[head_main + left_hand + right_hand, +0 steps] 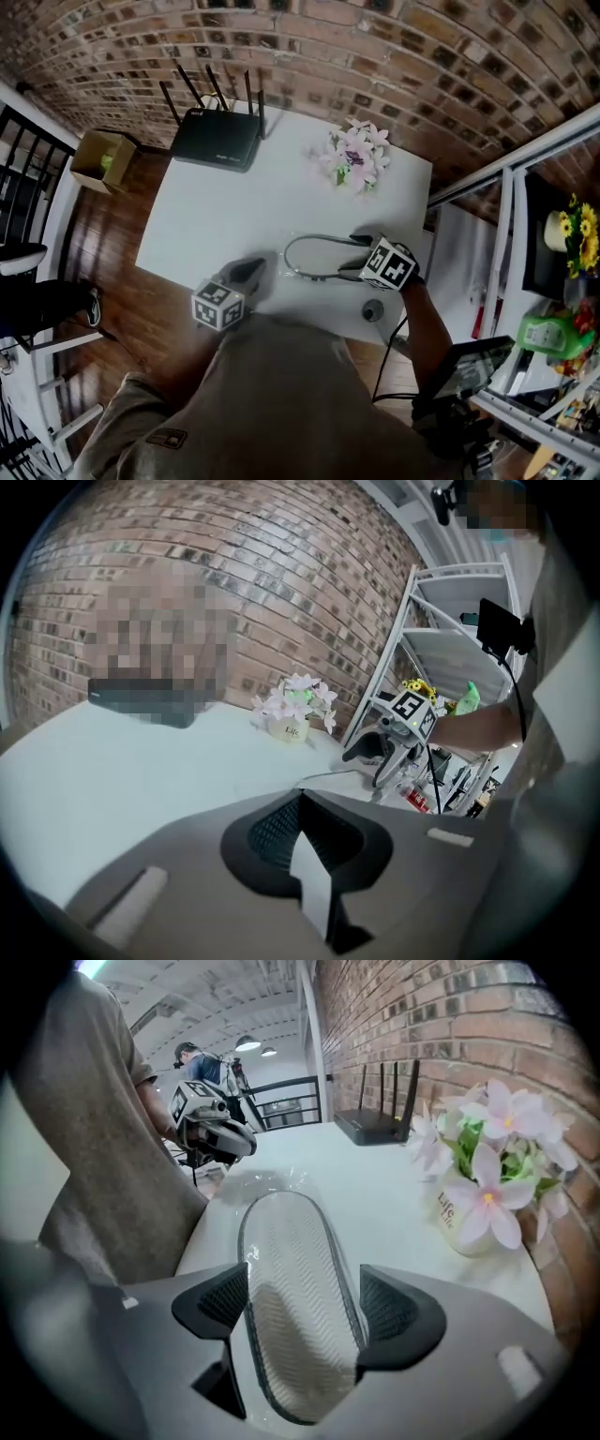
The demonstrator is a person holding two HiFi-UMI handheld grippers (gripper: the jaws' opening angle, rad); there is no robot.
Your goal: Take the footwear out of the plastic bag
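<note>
A grey slipper (323,256) lies sole-up inside a clear plastic bag (262,1183) near the front of the white table (216,225). My right gripper (357,258) stands at the slipper's right end, tilted steeply down. In the right gripper view this gripper (305,1307) is open wide, one jaw on each side of the ribbed sole (300,1279), and the pads do not press on it. My left gripper (251,274) hovers at the table's front edge, just left of the bag. Seen in its own view, the left gripper (305,841) is shut, and I see no object between the pads.
A black router (216,139) sits at the table's far left and a pot of pink flowers (354,157) at the far middle. A small round object (373,310) lies at the front edge. A white shelf unit (525,281) stands right of the table, a cardboard box (101,159) on the floor to the left.
</note>
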